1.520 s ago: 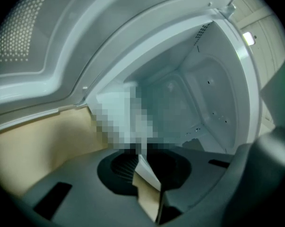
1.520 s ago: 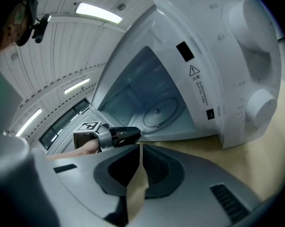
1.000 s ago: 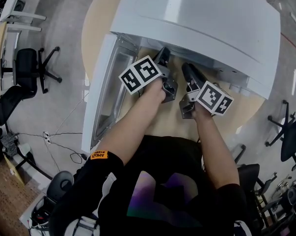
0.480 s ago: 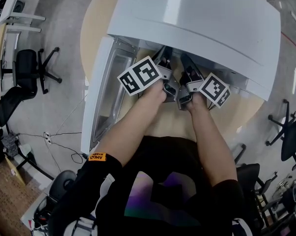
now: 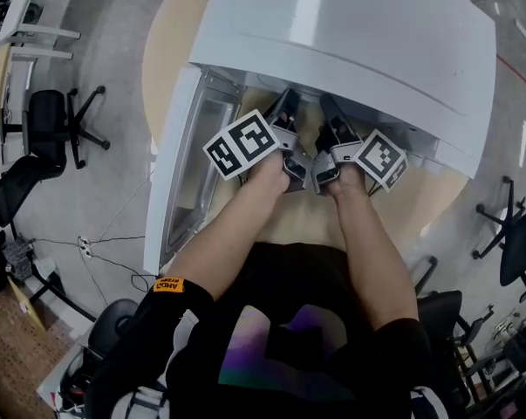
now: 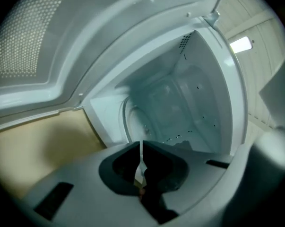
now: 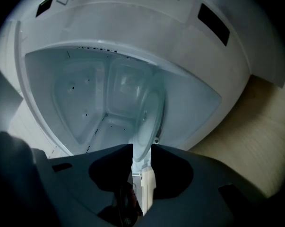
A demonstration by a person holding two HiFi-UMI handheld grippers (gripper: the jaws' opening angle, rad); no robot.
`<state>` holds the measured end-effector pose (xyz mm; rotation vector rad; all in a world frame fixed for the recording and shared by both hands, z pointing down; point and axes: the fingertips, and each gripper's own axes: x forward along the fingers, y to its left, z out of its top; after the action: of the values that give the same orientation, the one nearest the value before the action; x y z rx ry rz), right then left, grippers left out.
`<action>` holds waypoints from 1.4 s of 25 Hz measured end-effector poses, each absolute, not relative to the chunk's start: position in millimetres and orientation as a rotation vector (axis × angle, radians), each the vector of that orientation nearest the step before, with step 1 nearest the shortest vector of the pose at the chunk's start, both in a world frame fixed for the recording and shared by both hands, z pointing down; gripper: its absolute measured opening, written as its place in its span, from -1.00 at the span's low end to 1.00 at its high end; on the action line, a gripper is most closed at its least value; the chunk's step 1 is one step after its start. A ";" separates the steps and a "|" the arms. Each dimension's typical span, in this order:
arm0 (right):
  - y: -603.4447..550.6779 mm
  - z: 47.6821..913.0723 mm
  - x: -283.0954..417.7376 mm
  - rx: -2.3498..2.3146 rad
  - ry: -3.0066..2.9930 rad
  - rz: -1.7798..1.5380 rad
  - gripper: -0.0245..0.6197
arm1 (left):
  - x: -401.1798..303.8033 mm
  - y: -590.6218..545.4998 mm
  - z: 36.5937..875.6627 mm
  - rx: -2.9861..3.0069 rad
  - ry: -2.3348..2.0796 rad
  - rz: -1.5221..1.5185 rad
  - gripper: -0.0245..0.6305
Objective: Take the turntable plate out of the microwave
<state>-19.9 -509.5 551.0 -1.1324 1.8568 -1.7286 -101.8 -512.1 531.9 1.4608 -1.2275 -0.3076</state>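
The clear round glass turntable plate [image 7: 149, 115] lies inside the open cavity of the white microwave [image 5: 350, 33], its near rim clamped between the jaws of the right gripper [image 7: 141, 171] and, just beside it, pinched by the closed left gripper [image 6: 141, 161].

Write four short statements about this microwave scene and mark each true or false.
1. The left gripper and the right gripper both reach into the microwave. True.
2. The microwave is closed. False: its door stands open.
3. Only the right gripper's jaws hold anything. False: both grippers' jaws are shut on the rim of the turntable plate.
4. The microwave stands on a round table. True.
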 end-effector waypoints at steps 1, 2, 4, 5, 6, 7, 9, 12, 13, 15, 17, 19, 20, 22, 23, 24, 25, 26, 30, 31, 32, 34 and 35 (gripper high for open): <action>-509.7 550.0 -19.3 -1.133 1.854 -1.724 -0.60 | -102.1 -510.9 534.2 1.457 -1.222 -0.309 -0.78; -510.0 548.7 -18.6 -1.131 1.853 -1.718 -0.60 | -102.0 -510.4 536.1 1.455 -1.217 -0.309 -0.76; -510.7 545.2 -17.3 -1.122 1.856 -1.702 -0.60 | -102.0 -511.1 540.0 1.450 -1.216 -0.305 -0.66; -511.0 543.9 -16.9 -1.118 1.859 -1.695 -0.60 | -102.1 -511.7 541.9 1.445 -1.216 -0.305 -0.60; -511.0 543.3 -16.5 -1.117 1.862 -1.693 -0.60 | -102.2 -512.5 543.3 1.439 -1.214 -0.312 -0.56; -510.6 543.7 -15.9 -1.119 1.862 -1.694 -0.60 | -102.3 -513.5 544.2 1.432 -1.211 -0.324 -0.53; -509.6 544.7 -14.4 -1.127 1.856 -1.703 -0.60 | -102.8 -515.9 545.9 1.419 -1.203 -0.347 -0.48; -510.9 540.9 -13.6 -1.121 1.855 -1.692 -0.60 | -105.1 -521.2 550.0 1.400 -1.198 -0.360 -0.47; -511.3 539.1 -13.6 -1.115 1.857 -1.686 -0.60 | -105.2 -523.0 551.4 1.394 -1.196 -0.364 -0.47; -511.3 536.7 -13.9 -1.105 1.859 -1.681 -0.60 | -104.3 -526.7 553.2 1.386 -1.186 -0.378 -0.47; -510.4 535.7 -14.7 -1.099 1.859 -1.685 -0.60 | -103.8 -531.3 553.1 1.384 -1.178 -0.398 -0.47; -509.9 535.0 -15.6 -1.095 1.862 -1.687 -0.60 | -104.9 -537.3 551.8 1.384 -1.182 -0.409 -0.47; -509.8 534.8 -15.8 -1.093 1.864 -1.687 -0.60 | -105.3 -539.9 551.5 1.382 -1.186 -0.409 -0.48; -510.3 534.7 -15.5 -1.089 1.866 -1.684 -0.60 | -105.4 -542.6 552.4 1.371 -1.192 -0.405 -0.48; -510.8 534.7 -14.9 -1.088 1.865 -1.682 -0.60 | -105.0 -542.8 552.9 1.366 -1.192 -0.406 -0.48; -511.3 534.8 -14.0 -1.089 1.862 -1.681 -0.60 | -104.6 -542.5 553.1 1.362 -1.192 -0.408 -0.49; -511.6 535.2 -13.1 -1.092 1.858 -1.683 -0.60 | -104.3 -542.1 552.8 1.359 -1.192 -0.412 -0.54; -511.6 536.1 -12.2 -1.097 1.853 -1.686 -0.60 | -103.9 -541.7 551.9 1.357 -1.191 -0.417 -0.56; -511.9 539.3 -11.3 -1.114 1.833 -1.696 -0.60 | -104.0 -542.2 544.9 1.368 -1.194 -0.437 -0.61; -512.3 539.5 -11.4 -1.114 1.831 -1.695 -0.60 | -104.3 -542.7 543.3 1.371 -1.198 -0.439 -0.61; -513.0 539.9 -11.6 -1.114 1.829 -1.692 -0.60 | -104.4 -543.3 541.9 1.372 -1.200 -0.441 -0.61; -514.8 542.1 -11.9 -1.121 1.824 -1.690 -0.60 | -103.8 -544.0 539.1 1.372 -1.198 -0.443 -0.62; -516.0 543.6 -11.7 -1.127 1.821 -1.688 -0.60 | -103.2 -543.9 537.7 1.373 -1.194 -0.443 -0.62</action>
<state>-11.7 -516.0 543.6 -1.1272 1.8208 -1.6883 -103.2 -543.9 537.7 1.3731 -1.1936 -0.4431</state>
